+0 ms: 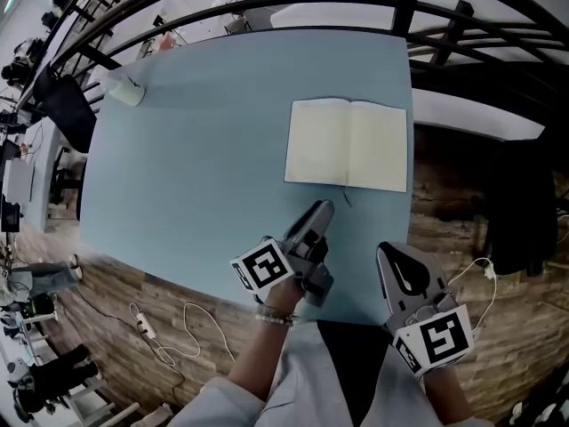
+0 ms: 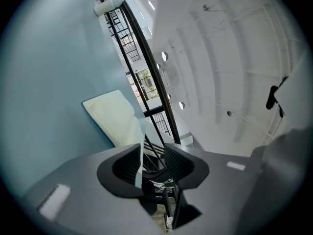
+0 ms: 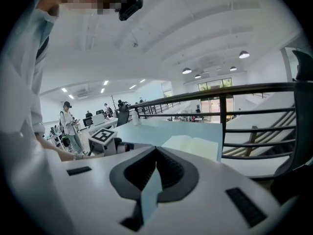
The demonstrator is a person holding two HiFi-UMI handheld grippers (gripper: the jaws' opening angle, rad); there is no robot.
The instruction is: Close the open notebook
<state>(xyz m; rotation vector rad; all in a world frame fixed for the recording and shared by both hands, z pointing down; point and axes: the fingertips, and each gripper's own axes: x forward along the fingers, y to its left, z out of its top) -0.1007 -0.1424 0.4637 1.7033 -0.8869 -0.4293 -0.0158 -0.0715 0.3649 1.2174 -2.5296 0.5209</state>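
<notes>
The open notebook (image 1: 347, 145) lies flat on the light blue table (image 1: 196, 149), cream pages up, near the right edge; a thin ribbon (image 1: 346, 196) trails from its near edge. My left gripper (image 1: 321, 210) sits rolled on its side just short of that near edge. In the left gripper view the notebook (image 2: 115, 119) lies ahead, and the left gripper (image 2: 152, 153) is open with nothing between its jaws. My right gripper (image 1: 392, 256) hovers at the table's front right corner, well back from the book. Its jaws meet, so the right gripper (image 3: 155, 150) is shut and empty, with the notebook (image 3: 195, 146) ahead.
A white roll (image 1: 124, 89) lies at the table's far left corner. A black railing (image 1: 267, 7) runs behind the table and down its right side. A white cable (image 1: 169, 327) lies on the wood floor. People (image 3: 68, 124) stand far off at desks.
</notes>
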